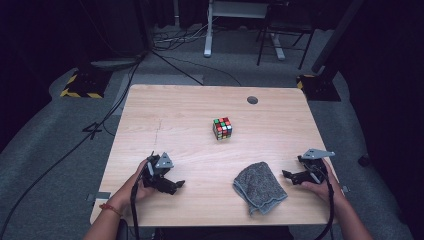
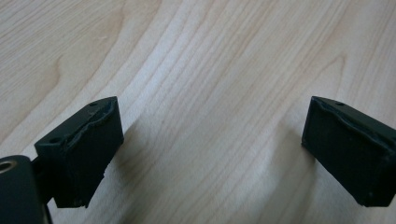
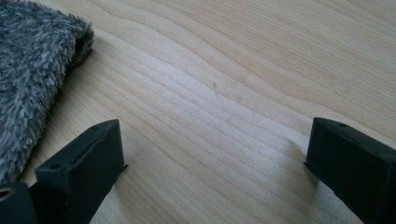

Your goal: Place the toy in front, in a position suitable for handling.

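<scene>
Both tongs, left [image 1: 176, 184] and right [image 1: 288, 175], are held low over the pale wooden worktop [image 1: 190, 125], jaws spread wide, nothing gripped; a fuzzy grey cloth [image 1: 259, 186] is lying just beside the right one.

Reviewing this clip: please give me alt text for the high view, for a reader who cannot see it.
A person's hands hold the left gripper and right gripper, both open and empty, low over a wooden table. A folded grey cloth lies just left of the right gripper, and a colourful puzzle cube sits farther back near the table's middle.
</scene>
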`<state>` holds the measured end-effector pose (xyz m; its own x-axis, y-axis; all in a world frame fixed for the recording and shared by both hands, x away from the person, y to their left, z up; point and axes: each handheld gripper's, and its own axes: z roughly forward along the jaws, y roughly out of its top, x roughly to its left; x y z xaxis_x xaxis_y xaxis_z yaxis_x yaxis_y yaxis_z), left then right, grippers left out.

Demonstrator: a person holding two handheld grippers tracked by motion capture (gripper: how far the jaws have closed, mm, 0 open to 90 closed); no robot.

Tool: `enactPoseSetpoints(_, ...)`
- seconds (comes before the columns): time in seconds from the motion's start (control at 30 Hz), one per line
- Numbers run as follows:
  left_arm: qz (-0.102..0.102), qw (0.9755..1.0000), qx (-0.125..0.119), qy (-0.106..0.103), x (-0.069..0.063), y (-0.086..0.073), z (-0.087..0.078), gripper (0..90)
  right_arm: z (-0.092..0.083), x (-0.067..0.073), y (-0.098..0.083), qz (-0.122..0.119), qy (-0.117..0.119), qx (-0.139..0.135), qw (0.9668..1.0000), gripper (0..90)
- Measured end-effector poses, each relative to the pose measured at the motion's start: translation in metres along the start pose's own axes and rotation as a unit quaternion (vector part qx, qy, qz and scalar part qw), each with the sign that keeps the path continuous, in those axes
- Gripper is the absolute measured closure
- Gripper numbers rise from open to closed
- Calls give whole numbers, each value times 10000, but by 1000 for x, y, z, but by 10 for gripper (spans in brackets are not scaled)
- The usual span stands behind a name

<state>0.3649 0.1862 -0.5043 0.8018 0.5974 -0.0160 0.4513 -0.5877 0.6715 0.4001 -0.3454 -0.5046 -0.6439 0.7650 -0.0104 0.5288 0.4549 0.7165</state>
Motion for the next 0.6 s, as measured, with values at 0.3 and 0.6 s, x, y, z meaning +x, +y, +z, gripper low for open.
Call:
enactPoseSetpoints(0.3,77,10000,-12,-62,-1,-6,-5,58,-8,7,5,-384,398,-179,9983,189)
enactPoseSetpoints(0.6,81,9999,-12,-74,-1,-6,-5,57,-32,29,24,-798,872,-648,9909,277)
